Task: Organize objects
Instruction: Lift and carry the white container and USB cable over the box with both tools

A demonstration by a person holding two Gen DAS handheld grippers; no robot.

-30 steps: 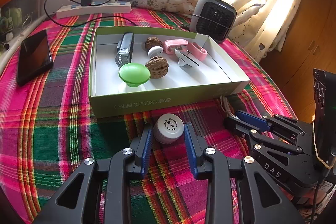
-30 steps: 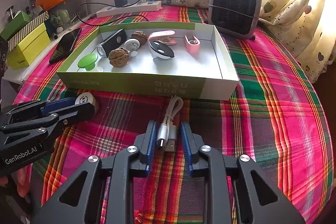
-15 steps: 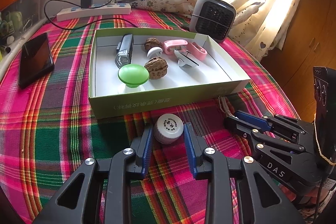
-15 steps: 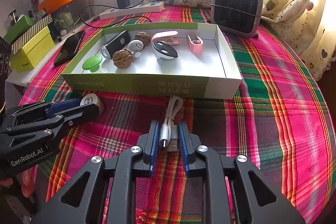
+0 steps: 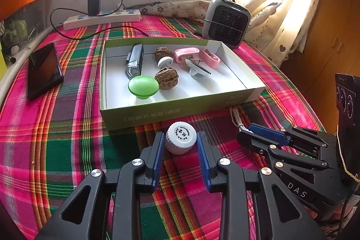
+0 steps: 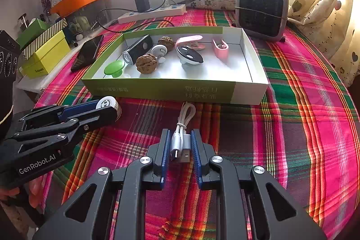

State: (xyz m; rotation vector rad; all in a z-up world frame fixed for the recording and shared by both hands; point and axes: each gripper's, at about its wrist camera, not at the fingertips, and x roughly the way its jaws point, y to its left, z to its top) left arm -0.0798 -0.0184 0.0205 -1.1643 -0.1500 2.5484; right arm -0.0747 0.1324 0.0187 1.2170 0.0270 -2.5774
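Observation:
A green-and-white shallow box (image 5: 171, 114) (image 6: 157, 89) sits mid-table holding a green knob (image 5: 143, 87), two walnuts, a flashlight, pink clips and other small items. My left gripper (image 5: 181, 141) is shut on a white bottle cap (image 5: 181, 137) just in front of the box; the cap also shows in the right wrist view (image 6: 107, 103). My right gripper (image 6: 179, 144) is shut on the plugs of a bundled white USB cable (image 6: 181, 141) lying on the cloth in front of the box.
A plaid cloth (image 6: 303, 127) covers the table. A phone (image 5: 42, 69) lies left of the box. A small heater (image 6: 262, 9) and a power strip (image 5: 101, 19) stand behind it. Yellow and green boxes (image 6: 45, 53) sit at the far left.
My right gripper's jaws have closed in on the cable plugs. My left gripper has closed onto the cap, which looks lifted slightly off the cloth.

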